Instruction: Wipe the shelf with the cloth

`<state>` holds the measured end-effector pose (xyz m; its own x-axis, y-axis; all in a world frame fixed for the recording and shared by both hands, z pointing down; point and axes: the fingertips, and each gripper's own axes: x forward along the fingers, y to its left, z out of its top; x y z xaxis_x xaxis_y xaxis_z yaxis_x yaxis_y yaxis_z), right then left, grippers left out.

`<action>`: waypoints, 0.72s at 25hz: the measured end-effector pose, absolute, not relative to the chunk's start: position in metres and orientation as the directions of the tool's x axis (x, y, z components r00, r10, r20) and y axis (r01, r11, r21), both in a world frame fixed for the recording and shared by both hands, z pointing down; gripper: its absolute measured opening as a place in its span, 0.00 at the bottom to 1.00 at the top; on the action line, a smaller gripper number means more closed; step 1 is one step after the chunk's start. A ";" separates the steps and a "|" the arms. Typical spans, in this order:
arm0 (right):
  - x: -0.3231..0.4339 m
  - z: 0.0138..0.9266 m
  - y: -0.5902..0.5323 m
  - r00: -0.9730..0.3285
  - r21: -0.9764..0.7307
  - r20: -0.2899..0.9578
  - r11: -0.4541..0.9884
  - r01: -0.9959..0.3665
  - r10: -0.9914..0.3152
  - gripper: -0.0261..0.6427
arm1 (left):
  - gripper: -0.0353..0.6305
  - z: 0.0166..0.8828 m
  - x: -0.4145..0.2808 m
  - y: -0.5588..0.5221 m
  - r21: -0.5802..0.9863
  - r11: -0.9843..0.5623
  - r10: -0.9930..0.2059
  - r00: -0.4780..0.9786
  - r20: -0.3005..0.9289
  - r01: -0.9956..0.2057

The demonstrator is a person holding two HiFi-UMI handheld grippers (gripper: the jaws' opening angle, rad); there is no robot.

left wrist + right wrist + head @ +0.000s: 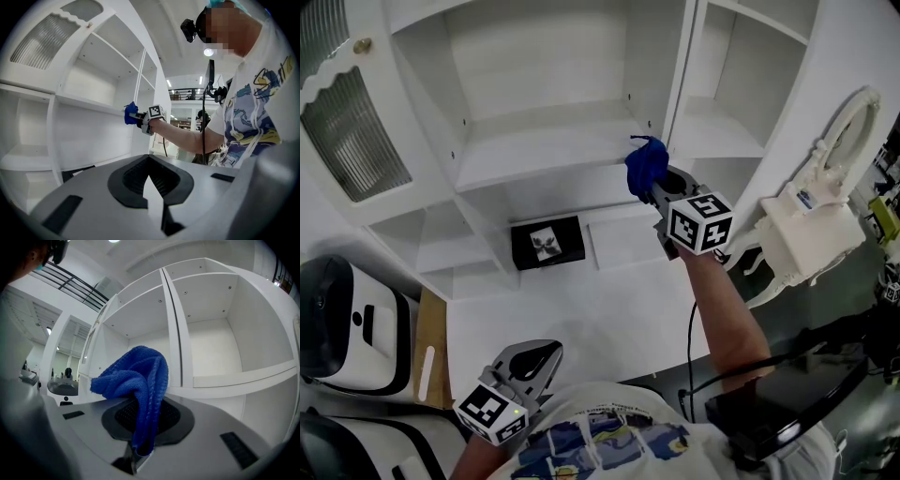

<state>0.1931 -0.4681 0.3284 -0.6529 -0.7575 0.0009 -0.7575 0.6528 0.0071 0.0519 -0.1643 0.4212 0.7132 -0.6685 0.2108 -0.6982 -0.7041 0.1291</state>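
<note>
You face a ribbed-glass cabinet door (342, 131), a carved white furniture piece (811, 220) at your right on dark floor (825, 291), ceiling lamp (208, 52) lit.

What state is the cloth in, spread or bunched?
Bunched: the cloth is crumpled in folds in the right gripper, whose jaws are shut on it. Whether it touches the shelf cannot be told.

Head view overhead, gripper views share shelf (534, 150)
</note>
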 end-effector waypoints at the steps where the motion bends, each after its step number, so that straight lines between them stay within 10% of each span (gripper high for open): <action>1: 0.199 0.329 -0.470 -0.646 0.002 -0.001 0.646 -0.763 -0.763 0.14 | 0.06 0.422 0.054 -0.164 0.129 -0.704 -0.668 0.713 0.212 -0.698; 18: 0.232 0.317 -0.478 -0.616 0.003 0.009 0.616 -0.788 -0.788 0.14 | 0.06 0.423 0.065 -0.155 0.131 -0.699 -0.672 0.708 0.219 -0.704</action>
